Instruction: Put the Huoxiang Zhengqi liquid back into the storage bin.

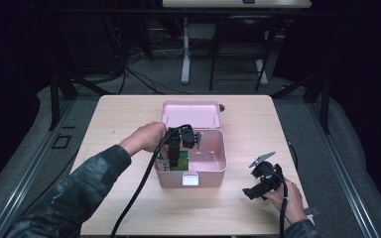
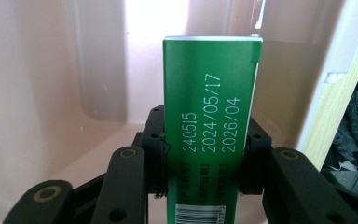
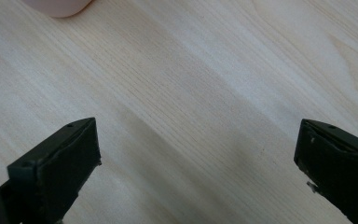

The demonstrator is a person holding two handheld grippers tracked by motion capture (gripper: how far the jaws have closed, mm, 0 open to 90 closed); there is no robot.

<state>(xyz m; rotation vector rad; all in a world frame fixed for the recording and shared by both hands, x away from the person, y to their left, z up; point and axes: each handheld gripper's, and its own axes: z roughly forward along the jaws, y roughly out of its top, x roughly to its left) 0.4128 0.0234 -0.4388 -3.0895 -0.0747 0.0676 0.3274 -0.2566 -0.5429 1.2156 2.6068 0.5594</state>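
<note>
A green carton (image 2: 209, 121) with printed dates stands between the jaws of my left gripper (image 2: 205, 149), which is shut on it. Seen from above, the left gripper (image 1: 174, 157) reaches down into the left end of an open pink box (image 1: 213, 174), where the green carton (image 1: 181, 162) shows low inside. Pale pink walls of the box (image 2: 51, 84) surround the carton. My right gripper (image 1: 254, 191) rests low over the table, to the right of the box near the front edge. Its jaws stand wide apart over bare wood (image 3: 196, 107), with nothing between them.
The box's lid (image 1: 191, 113) lies open behind it on the light wooden table (image 1: 129, 116). A corner of the pink box (image 3: 58, 5) shows at the top left of the right gripper view. Cables trail from both grippers toward the front edge.
</note>
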